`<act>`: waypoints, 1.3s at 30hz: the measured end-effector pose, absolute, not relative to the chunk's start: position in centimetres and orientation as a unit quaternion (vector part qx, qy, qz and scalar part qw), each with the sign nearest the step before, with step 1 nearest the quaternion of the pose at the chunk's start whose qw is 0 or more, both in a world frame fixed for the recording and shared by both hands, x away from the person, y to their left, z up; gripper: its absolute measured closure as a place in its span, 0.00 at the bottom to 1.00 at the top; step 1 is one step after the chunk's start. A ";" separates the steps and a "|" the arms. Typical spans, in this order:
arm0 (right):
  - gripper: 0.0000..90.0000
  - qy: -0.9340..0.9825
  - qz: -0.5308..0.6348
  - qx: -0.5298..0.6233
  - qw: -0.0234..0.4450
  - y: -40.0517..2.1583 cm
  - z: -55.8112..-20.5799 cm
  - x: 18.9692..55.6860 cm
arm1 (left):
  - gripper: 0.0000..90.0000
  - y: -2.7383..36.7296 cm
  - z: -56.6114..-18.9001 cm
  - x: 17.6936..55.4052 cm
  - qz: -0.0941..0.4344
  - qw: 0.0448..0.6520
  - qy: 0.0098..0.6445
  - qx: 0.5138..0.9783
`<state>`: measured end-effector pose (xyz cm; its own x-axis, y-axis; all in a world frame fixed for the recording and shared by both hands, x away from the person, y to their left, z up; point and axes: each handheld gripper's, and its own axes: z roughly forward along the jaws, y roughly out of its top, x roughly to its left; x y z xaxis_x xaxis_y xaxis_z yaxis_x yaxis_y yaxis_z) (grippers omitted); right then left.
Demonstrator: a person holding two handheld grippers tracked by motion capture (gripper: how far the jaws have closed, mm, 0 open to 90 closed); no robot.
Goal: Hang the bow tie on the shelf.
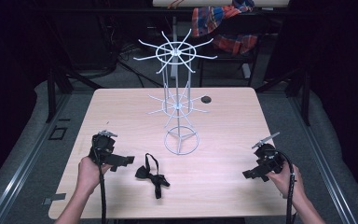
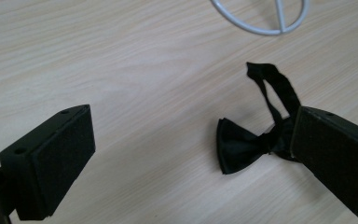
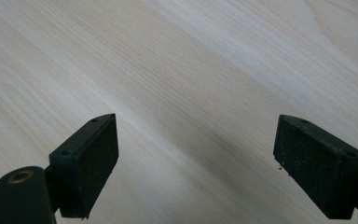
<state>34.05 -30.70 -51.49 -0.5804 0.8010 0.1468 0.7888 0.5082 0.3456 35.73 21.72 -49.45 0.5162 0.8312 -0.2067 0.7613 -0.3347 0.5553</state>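
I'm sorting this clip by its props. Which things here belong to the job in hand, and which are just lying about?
In the job:
- black bow tie, flat on the table
- left gripper, jaws open, nearest it
- white wire rack, probably where it goes

Lying about:
- plaid cloth behind the table
- dark round spot on the tabletop

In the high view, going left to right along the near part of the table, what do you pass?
Left gripper → black bow tie → base ring of the white wire rack → right gripper.
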 end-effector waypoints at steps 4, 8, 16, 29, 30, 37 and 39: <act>0.15 0.866 0.195 0.460 0.021 -30.7 -51.4 34.0 | 0.00 20.4 -49.3 36.1 0.052 0.306 0.477 0.822; 0.15 0.870 0.190 0.455 0.022 -30.6 -51.4 34.0 | 0.00 19.0 -49.4 36.3 0.047 0.302 0.464 0.832; 0.15 0.862 0.199 0.467 0.019 -30.4 -51.7 34.0 | 0.07 17.2 -49.9 37.2 0.037 0.284 0.450 0.846; 0.16 0.870 0.182 0.458 0.011 -30.6 -51.8 34.3 | 0.37 15.2 -51.1 38.4 0.000 0.249 0.437 0.865; 0.16 0.870 0.181 0.458 0.010 -30.6 -51.8 34.2 | 0.38 15.2 -51.2 38.4 0.000 0.248 0.436 0.865; 0.16 0.871 0.178 0.458 0.012 -30.4 -51.8 34.3 | 0.61 15.4 -51.7 38.3 -0.002 0.255 0.449 0.856; 0.16 0.872 0.176 0.456 0.011 -30.4 -51.8 34.3 | 0.68 15.3 -51.9 38.2 -0.001 0.252 0.445 0.859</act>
<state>34.26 -30.41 -51.78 -0.5841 0.7994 0.1407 0.7914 0.5223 0.3176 38.18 15.33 -51.91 0.6035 0.7648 -0.2254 0.7654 -0.4764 0.4327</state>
